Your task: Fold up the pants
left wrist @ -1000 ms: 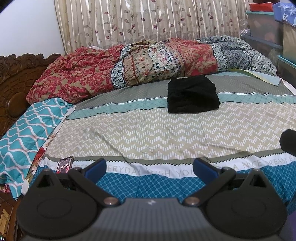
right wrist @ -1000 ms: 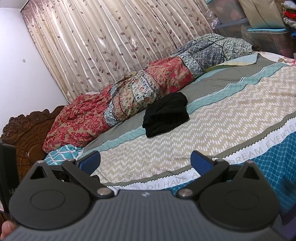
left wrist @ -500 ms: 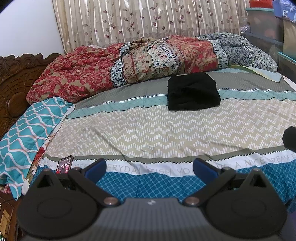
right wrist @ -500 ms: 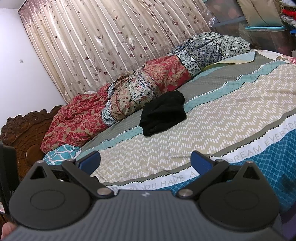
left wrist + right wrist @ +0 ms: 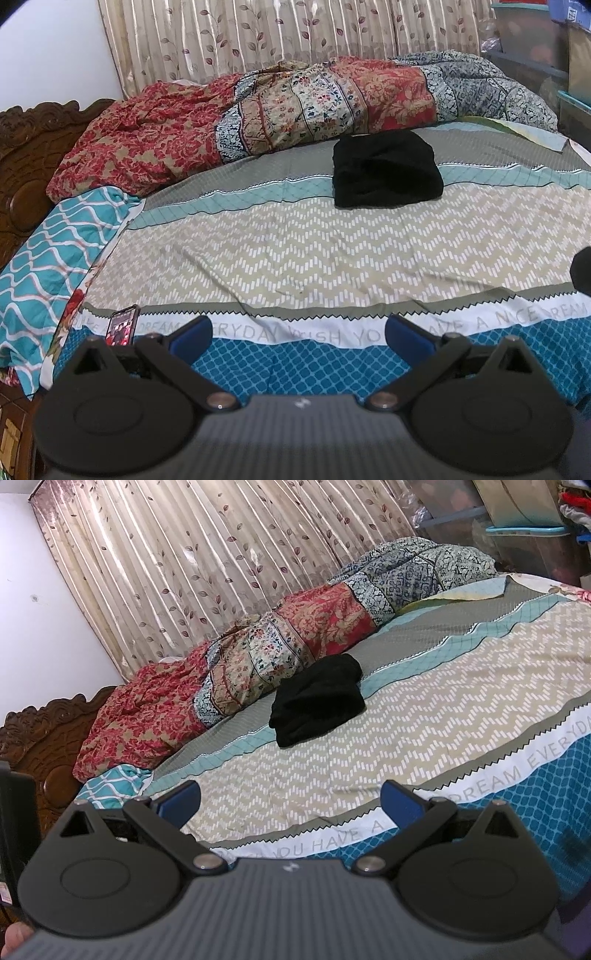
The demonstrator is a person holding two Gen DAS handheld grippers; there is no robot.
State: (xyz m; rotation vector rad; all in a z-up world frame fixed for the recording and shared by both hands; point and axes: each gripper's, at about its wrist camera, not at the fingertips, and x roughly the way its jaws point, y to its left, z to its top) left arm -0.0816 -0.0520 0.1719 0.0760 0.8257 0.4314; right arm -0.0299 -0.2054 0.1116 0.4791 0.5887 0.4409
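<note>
The black pants lie folded in a compact bundle on the far half of the bed, just in front of the bunched quilt. They also show in the right wrist view. My left gripper is open and empty, held over the bed's near edge, well short of the pants. My right gripper is open and empty, also back at the near edge and tilted.
A crumpled red and patterned quilt runs along the back of the bed under the curtain. A teal pillow and carved wooden headboard are at the left. A phone lies near the front left edge. Storage boxes stand at the right.
Both grippers have drawn back a little and the views have shifted slightly. The pants have not moved. Both grippers stay open.
</note>
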